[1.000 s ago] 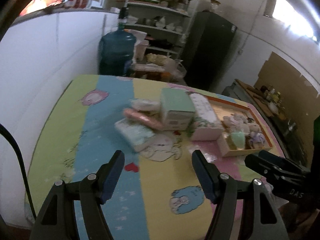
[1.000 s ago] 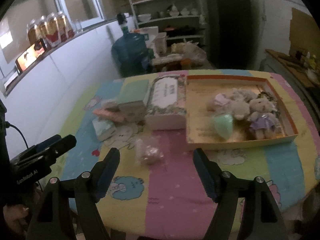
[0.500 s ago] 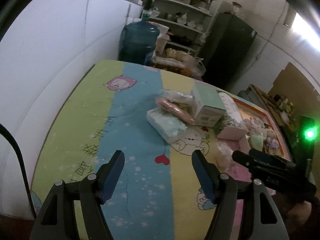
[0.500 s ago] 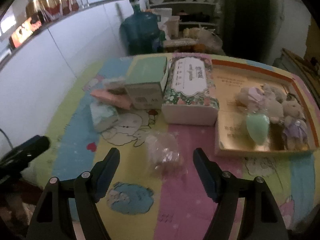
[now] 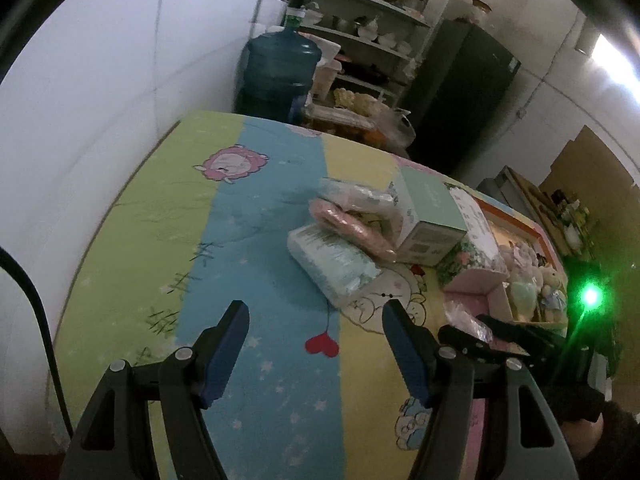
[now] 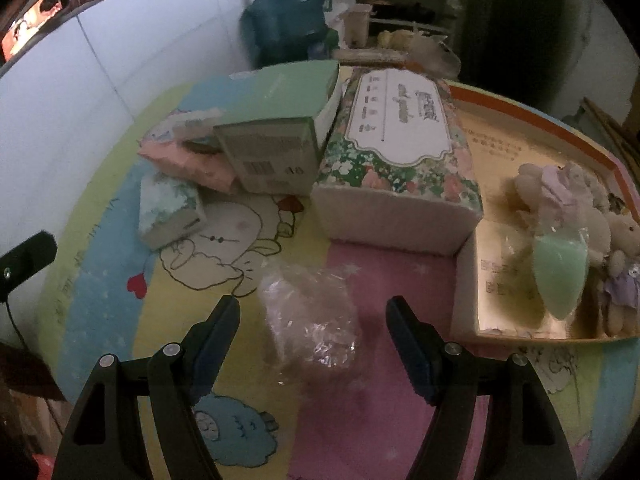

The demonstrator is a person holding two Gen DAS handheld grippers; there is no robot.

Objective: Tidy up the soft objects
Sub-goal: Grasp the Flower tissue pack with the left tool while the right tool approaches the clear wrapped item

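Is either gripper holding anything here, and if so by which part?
Nothing is held. The left gripper is open over bare tablecloth. The right gripper is closing around the clear plastic bag, its pads not yet touching it.

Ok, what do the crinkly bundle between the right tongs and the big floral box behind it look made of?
The bundle looks like thin clear plastic film: see-through, wrinkled, with bright glints; what it wraps is unclear. The floral box looks like printed cardboard, matte, with straight edges and flat plain sides. The right tongs are closing, not yet touching the bundle.
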